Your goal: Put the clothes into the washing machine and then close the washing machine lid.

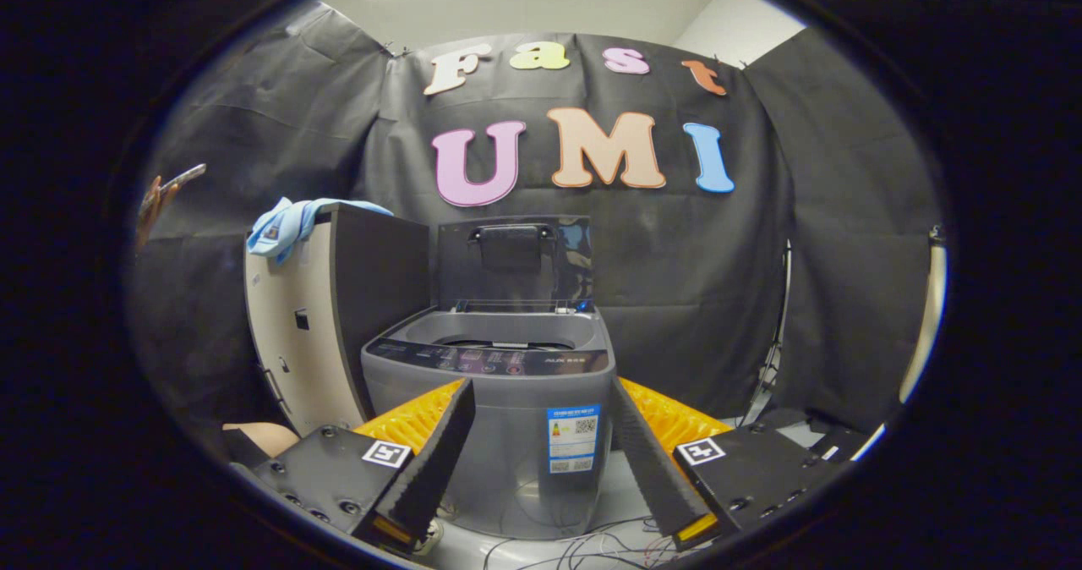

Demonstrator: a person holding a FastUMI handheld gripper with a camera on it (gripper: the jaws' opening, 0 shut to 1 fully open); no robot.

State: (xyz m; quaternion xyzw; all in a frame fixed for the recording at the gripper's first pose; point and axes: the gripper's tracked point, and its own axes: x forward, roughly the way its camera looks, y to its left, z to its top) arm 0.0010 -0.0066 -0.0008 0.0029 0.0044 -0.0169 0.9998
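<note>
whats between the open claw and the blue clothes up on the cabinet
In the gripper view, the open, empty claw and light blue clothes are separated by the tall beige-and-dark cabinet's side.

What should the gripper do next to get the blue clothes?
Probably swing toward the blue clothes, which lie on top of the cabinet beside the washing machine. The gripper is open and holds nothing, and the washing machine lid stands up already, so fetching the clothes seems the first step.
</note>
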